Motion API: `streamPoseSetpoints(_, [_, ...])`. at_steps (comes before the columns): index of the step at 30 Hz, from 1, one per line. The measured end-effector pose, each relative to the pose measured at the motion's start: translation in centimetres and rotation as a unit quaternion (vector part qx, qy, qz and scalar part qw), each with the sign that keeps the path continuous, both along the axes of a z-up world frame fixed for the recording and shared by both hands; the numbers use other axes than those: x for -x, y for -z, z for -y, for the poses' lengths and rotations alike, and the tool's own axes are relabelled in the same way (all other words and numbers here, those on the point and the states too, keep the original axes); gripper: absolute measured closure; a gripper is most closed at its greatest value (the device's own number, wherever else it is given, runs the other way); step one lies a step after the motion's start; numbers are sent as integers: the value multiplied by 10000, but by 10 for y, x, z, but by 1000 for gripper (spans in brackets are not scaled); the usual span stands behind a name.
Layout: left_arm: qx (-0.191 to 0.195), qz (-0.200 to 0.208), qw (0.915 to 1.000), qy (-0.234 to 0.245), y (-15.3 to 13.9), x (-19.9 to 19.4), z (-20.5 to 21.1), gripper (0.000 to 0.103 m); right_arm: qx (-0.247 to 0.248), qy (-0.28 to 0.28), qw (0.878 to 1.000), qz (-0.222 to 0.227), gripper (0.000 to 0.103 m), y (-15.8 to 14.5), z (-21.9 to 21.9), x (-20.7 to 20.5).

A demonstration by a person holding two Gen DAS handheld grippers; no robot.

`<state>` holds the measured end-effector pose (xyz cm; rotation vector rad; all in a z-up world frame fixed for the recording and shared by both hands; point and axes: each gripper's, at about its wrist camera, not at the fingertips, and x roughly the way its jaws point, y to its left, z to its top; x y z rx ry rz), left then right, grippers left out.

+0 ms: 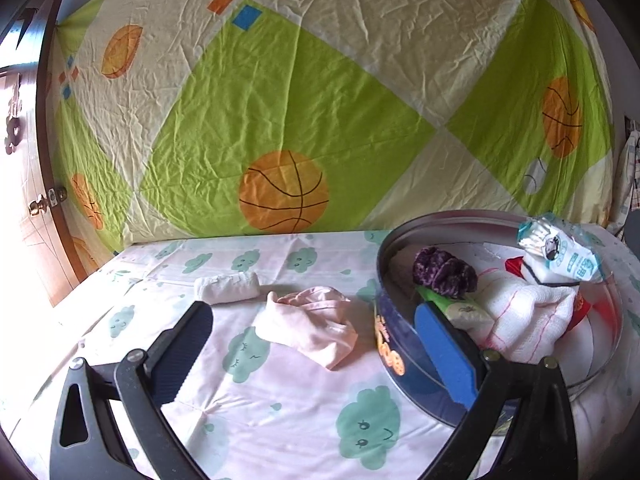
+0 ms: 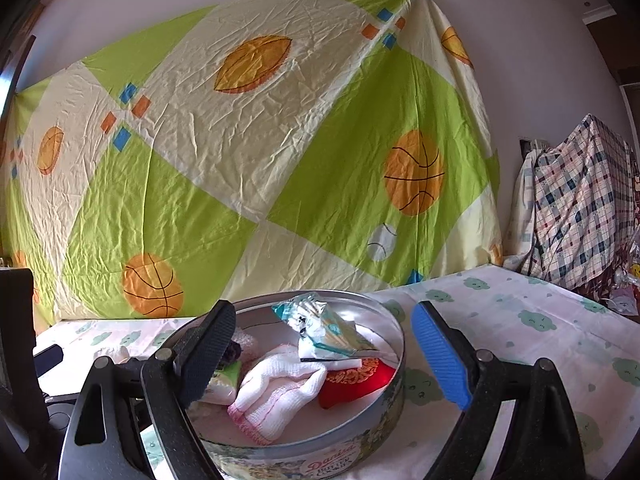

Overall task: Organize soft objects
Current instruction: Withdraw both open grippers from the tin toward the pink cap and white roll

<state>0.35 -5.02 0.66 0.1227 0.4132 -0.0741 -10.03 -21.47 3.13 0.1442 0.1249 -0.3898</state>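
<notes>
Left gripper (image 1: 320,332) spread wide, empty, low over the bed (image 1: 280,408), framing a pink cloth (image 1: 308,326). White roll (image 1: 227,287) just beyond, both left of the tin (image 1: 394,364). Right gripper (image 2: 324,356) likewise spread, empty, straddling the tin (image 2: 304,460). Inside: white towel (image 2: 280,392), red pouch (image 2: 356,380), packet (image 2: 328,330), purple scrunchie (image 1: 444,272), green tube (image 1: 456,306).

On the round cookie tin (image 2: 320,462), at six o'clock in your right wrist view, you can read "Danisa" in red script with "BUTTER COOKIES" beneath it. The white and teal packet (image 1: 560,252) inside the tin carries printed characters, too small for you to read.
</notes>
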Motion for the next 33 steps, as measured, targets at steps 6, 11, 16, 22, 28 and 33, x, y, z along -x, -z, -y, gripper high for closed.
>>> streamPoseSetpoints(6, [-3,-54,9998,-211,3,-9,-26,0,48,-207,9998,-37,12,1,-24,-9])
streamPoseSetpoints(11, [-14,-56,9994,-354,4,-15,-43,0,57,-400,9992,-67,12,3,-45,-18])
streamPoseSetpoints(16, [-4,-78,9989,-466,4,-21,-59,0,92,-596,9980,-174,12,5,-66,-31])
streamPoseSetpoints(22, [42,-165,9977,-660,6,-32,-80,0,120,-801,9961,-357,12,8,-88,-46])
streamPoseSetpoints(28, [135,-314,9945,-994,9,-46,-107,0,173,-1075,9920,-645,12,12,-106,-61])
streamPoseSetpoints(33, [151,-400,9917,-1217,11,-56,-127,0,157,-1251,9886,-824,12,15,-121,-76])
